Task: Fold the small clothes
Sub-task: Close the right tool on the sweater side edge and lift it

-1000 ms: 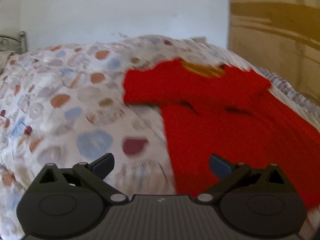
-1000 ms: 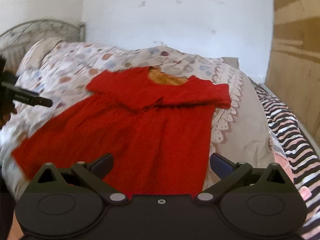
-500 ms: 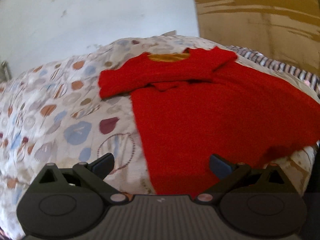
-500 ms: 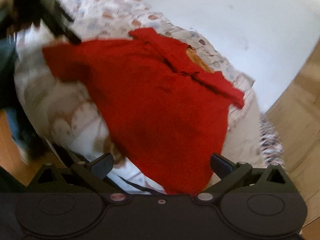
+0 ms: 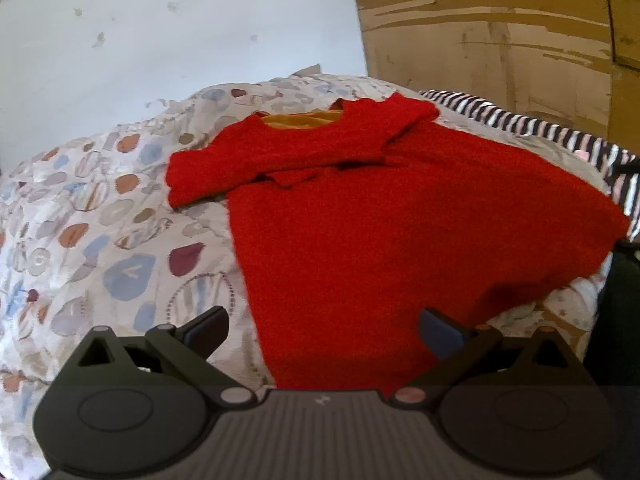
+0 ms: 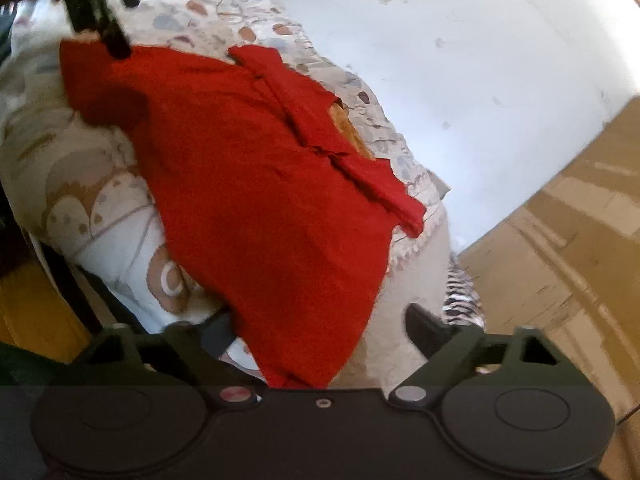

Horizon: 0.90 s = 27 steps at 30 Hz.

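Observation:
A small red dress with an orange lining at the neck lies spread flat on the patterned bedspread. My left gripper is open, its jaws either side of the dress's near left hem corner. My right gripper is open around the near right hem corner of the dress, which hangs over the bed's edge. The left gripper also shows in the right wrist view, at the far hem corner.
A white wall stands behind the bed and a wooden wardrobe to the right. A striped cloth lies at the bed's far right. The bed's edge and the floor show at lower left in the right wrist view.
Both grippers moved down to the hem corners. The right wrist view tilted and came close to the bed's edge. The dress has not moved.

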Tool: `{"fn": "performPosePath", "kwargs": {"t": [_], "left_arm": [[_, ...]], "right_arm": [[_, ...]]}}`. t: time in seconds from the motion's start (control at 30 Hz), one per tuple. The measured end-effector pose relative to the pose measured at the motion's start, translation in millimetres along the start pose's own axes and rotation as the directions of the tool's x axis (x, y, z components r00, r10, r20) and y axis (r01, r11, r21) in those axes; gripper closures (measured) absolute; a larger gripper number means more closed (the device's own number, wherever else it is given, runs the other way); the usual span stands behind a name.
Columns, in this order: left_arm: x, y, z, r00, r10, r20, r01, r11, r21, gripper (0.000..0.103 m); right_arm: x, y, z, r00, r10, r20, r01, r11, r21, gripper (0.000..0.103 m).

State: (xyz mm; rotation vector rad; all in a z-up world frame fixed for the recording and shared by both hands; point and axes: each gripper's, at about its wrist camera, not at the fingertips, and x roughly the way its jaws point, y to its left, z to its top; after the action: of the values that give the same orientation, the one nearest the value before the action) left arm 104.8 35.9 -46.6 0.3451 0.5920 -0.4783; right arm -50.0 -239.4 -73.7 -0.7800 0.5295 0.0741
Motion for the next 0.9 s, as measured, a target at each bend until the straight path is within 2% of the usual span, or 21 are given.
{"fn": "performPosePath", "kwargs": {"t": [0.03, 0.07, 0.1, 0.2, 0.27, 0.33, 0.43, 0.57, 0.7, 0.83, 0.9], "left_arm": [[-3, -1, 0, 1.0, -0.024, 0.01, 0.024, 1.0, -0.003, 0.0], [-6, -3, 0, 0.998, -0.049, 0.03, 0.049, 0.999, -0.004, 0.0], [-10, -5, -1, 0.996, -0.077, 0.054, 0.077, 0.997, 0.001, 0.0], [-17, -19, -2, 0.985, -0.145, 0.09, 0.142, 0.989, 0.042, 0.0], [-18, -33, -3, 0.977, -0.188, 0.101, 0.18, 0.98, 0.084, 0.0], [-17, -51, -4, 0.972, -0.21, 0.101, 0.196, 0.972, 0.131, 0.0], [-9, -82, -7, 0.975, -0.198, 0.097, 0.171, 0.957, 0.234, 0.0], [-5, -100, -13, 0.978, -0.187, 0.096, 0.148, 0.938, 0.314, 0.0], [8, -98, -22, 0.991, -0.124, 0.043, 0.1, 0.925, 0.366, 0.0], [16, -82, -26, 0.995, -0.098, -0.001, 0.092, 0.938, 0.334, 0.0], [18, -75, -25, 0.999, -0.047, 0.008, 0.042, 0.945, 0.325, 0.0]], "right_arm": [[-3, -3, 2, 1.0, 0.019, 0.013, -0.02, 1.0, 0.021, 0.054], [-5, -7, 5, 0.999, 0.038, 0.027, -0.039, 0.998, 0.04, 0.074], [-5, -11, 8, 0.998, 0.059, 0.036, -0.061, 0.997, 0.052, 0.09], [-4, -30, 24, 0.989, 0.128, 0.073, -0.137, 0.981, 0.138, 0.1], [-1, -55, 39, 0.973, 0.196, 0.122, -0.222, 0.939, 0.262, 0.1], [5, -81, 53, 0.961, 0.226, 0.161, -0.271, 0.893, 0.36, 0.1], [14, -101, 67, 0.947, 0.261, 0.188, -0.316, 0.861, 0.398, 0.1], [9, -90, 67, 0.953, 0.268, 0.142, -0.298, 0.918, 0.262, 0.098], [-2, -63, 48, 0.96, 0.268, 0.078, -0.276, 0.951, 0.14, 0.096], [0, -43, 29, 0.966, 0.256, 0.021, -0.257, 0.961, 0.106, 0.087], [1, -36, 21, 0.967, 0.253, 0.0, -0.252, 0.963, 0.095, 0.081]]}}
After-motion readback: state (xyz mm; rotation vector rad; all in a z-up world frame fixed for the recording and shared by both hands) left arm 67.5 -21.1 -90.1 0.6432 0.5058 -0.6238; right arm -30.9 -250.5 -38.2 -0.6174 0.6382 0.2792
